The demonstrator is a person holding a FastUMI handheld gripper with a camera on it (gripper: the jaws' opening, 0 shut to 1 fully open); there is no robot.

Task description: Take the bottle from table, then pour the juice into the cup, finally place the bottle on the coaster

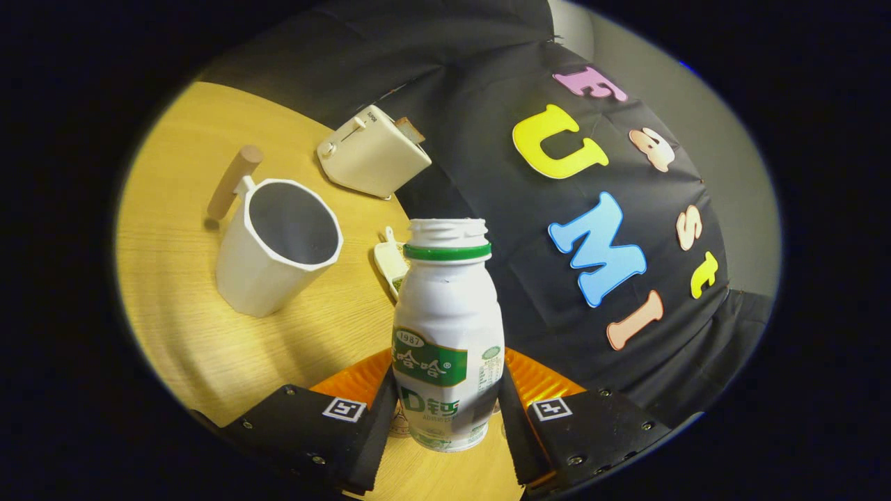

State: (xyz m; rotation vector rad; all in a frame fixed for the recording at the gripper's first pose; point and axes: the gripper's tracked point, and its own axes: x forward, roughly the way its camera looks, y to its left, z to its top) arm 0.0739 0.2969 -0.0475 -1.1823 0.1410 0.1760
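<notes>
On the table [181, 278], the cup [278, 243] stood far and to the left of your gripper [445, 410], mouth open. The uncapped bottle [445, 334] stood upright between the fingers, which pressed its lower body from both sides over the orange coaster [355, 379].

Wooden table [181, 306]: cup [275, 243], toaster [372, 152].

White bottle [447, 334] w/ green neck ring & green label; white cup [275, 247], grey inside, tan handle; cream toaster [372, 153]; orange ribbed coaster [362, 379]; black gripper [445, 410] fingers clamp bottle.
</notes>
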